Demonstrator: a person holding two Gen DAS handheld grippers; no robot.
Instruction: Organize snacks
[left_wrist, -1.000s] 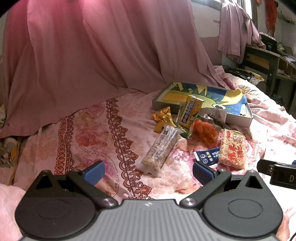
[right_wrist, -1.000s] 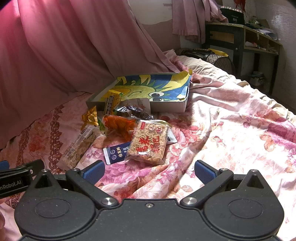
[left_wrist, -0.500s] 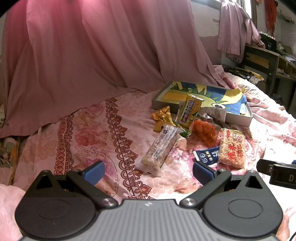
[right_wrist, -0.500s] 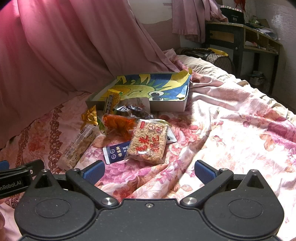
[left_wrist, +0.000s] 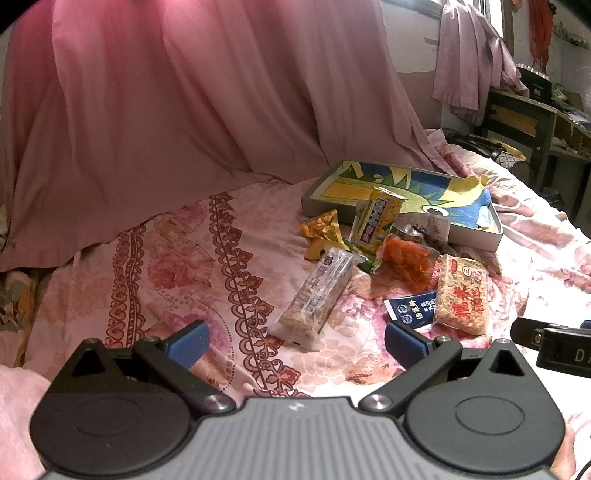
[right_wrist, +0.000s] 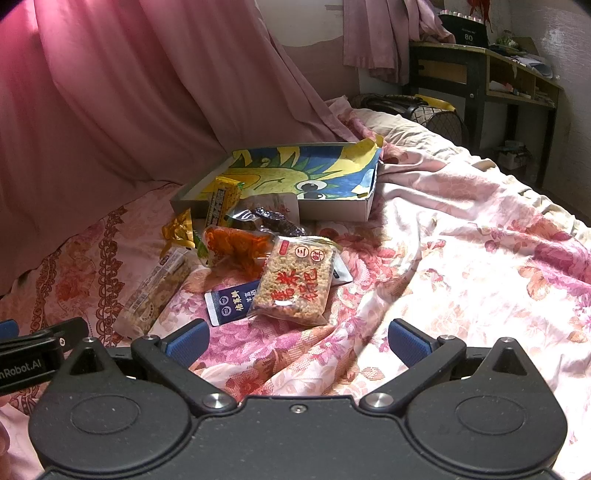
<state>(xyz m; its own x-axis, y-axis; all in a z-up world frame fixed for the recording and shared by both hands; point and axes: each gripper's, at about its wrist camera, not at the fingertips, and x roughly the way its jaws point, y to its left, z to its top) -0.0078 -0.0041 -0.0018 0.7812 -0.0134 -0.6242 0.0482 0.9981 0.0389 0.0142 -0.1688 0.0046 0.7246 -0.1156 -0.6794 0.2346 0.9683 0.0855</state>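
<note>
Several snack packs lie in a heap on the floral bedspread. A long clear bar pack lies nearest the left. A rice cracker pack with red print lies over a dark blue sachet. Behind are an orange pack, a yellow pack and a gold pouch. A shallow box with a yellow-blue cartoon lining stands behind them. My left gripper and right gripper are open and empty, short of the heap.
A pink curtain hangs along the left and back. A dark wooden desk stands at the far right beyond the bed. A bag lies at the bed's far end. Rumpled floral bedding spreads to the right.
Both views have shifted very slightly; the heap sits a touch farther left in the left wrist view. No snack has moved and both grippers stay open.
</note>
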